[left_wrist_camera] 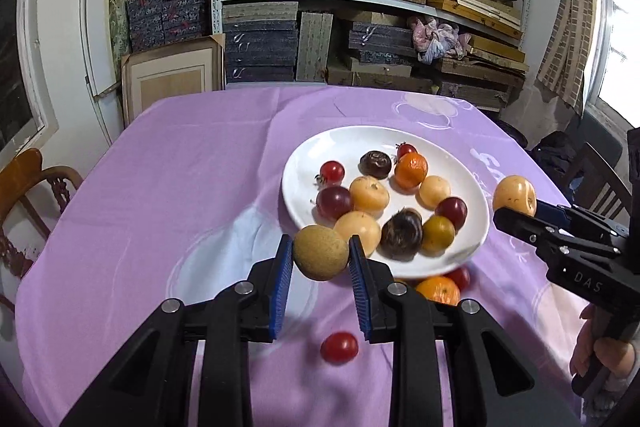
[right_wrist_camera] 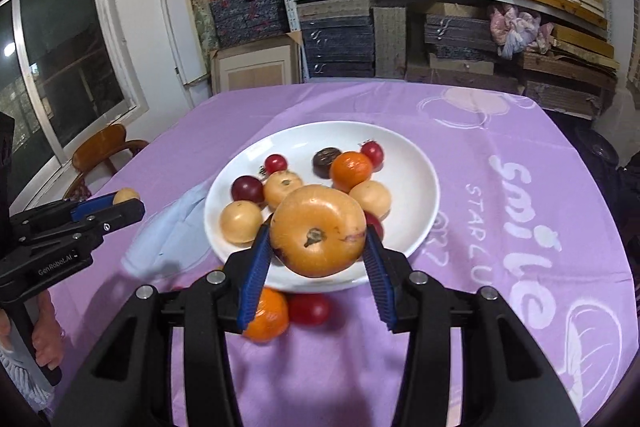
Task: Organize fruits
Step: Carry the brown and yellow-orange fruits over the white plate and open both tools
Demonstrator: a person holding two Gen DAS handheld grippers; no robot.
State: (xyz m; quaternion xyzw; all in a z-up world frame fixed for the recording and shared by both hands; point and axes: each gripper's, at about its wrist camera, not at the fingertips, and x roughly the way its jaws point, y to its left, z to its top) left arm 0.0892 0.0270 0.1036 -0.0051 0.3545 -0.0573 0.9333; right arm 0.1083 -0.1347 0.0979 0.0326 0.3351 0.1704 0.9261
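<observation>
tan fruit (left_wrist_camera: 320, 252) gripped in left claw (left_wrist_camera: 319, 259)

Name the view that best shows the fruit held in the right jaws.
Right wrist: the yellow-orange fruit fills the centre, stem facing the camera, clamped between blue pads. The left wrist view shows it small near the right edge.

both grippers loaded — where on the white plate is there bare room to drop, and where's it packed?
The round white plate is bare along its far and far-left rim, beyond the small red cherry tomato and the dark brown chestnut-like fruit. Its near half is packed. The purple tablecloth left of the plate is open; loose fruit crowds the plate's near edge.
</observation>
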